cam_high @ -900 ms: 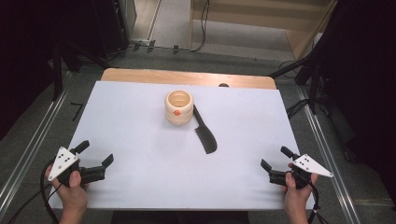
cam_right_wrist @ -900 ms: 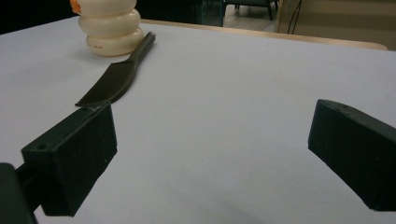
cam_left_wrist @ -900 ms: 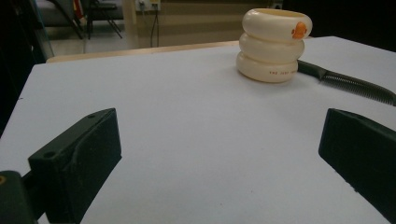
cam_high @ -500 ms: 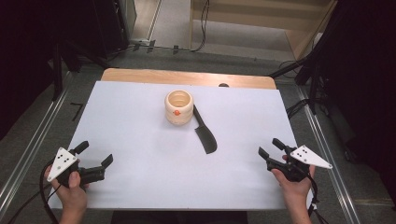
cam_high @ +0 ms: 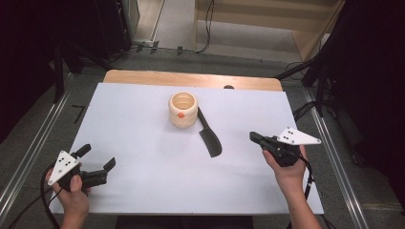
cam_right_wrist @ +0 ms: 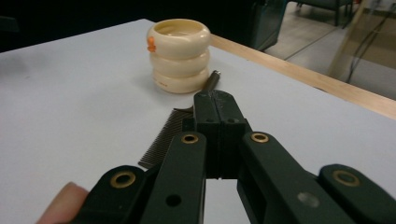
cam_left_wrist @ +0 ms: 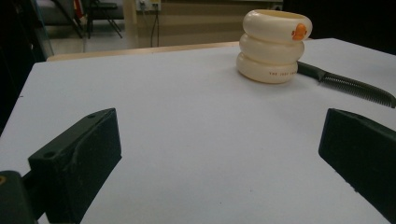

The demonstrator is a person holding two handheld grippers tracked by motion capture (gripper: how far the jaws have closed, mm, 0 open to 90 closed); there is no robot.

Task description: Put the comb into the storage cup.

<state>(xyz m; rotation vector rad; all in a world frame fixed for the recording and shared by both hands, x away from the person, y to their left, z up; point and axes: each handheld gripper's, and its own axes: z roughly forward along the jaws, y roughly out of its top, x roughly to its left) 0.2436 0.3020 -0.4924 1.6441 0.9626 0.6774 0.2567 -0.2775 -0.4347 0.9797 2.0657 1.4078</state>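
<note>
On the white table [cam_high: 143, 119], near its far middle, stands a cream ringed cup [cam_high: 182, 109] with a black comb [cam_high: 209, 136] lying just beside it, handle end touching its base. At the near left corner, the left gripper [cam_high: 98, 162] sits low in the person's hand, jaws spread wide and empty. To the right, the right gripper [cam_high: 254, 137] points toward the comb, jaws pressed together on nothing, wrist level above the table.
</note>
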